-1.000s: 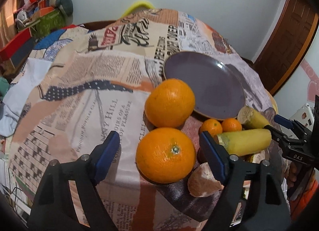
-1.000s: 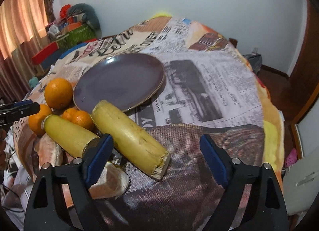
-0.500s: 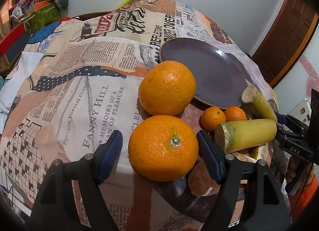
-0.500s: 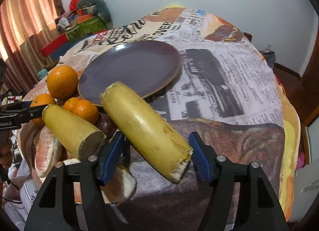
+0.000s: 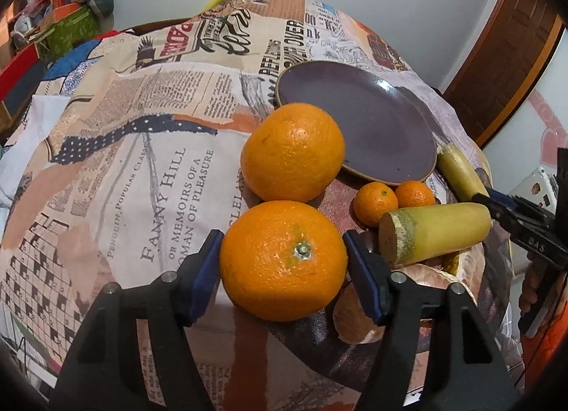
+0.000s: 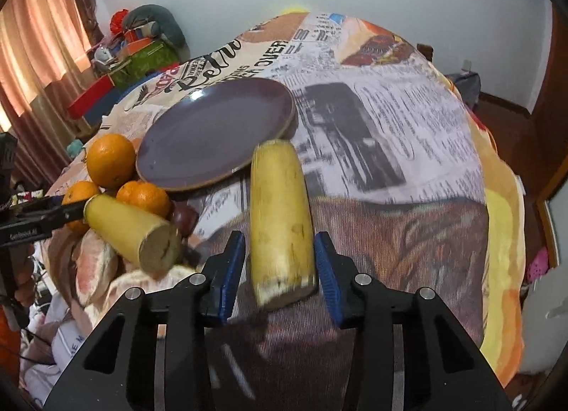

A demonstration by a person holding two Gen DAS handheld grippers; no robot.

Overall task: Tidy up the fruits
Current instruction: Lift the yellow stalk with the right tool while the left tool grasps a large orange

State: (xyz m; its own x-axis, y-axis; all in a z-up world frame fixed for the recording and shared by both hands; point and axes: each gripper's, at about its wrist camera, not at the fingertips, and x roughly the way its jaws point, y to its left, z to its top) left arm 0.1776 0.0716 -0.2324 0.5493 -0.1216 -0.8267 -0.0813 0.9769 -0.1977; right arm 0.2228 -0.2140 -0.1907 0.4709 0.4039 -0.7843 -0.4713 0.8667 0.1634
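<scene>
Bracketing the near orange (image 5: 283, 261), the left gripper (image 5: 282, 270) pads touch both sides — a grasp; the right gripper (image 6: 279, 270) clasps a motion-blurred yellow stalk piece (image 6: 280, 223).

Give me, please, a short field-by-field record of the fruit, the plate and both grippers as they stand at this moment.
surface: newspaper-print cloth
plate: purple plate, nothing on it
left gripper: around the near large orange, pads at its sides
right gripper: astride a yellow cut piece; contact unclear
other fruit: second large orange, two small oranges, another yellow piece, peeled citrus segments
</scene>
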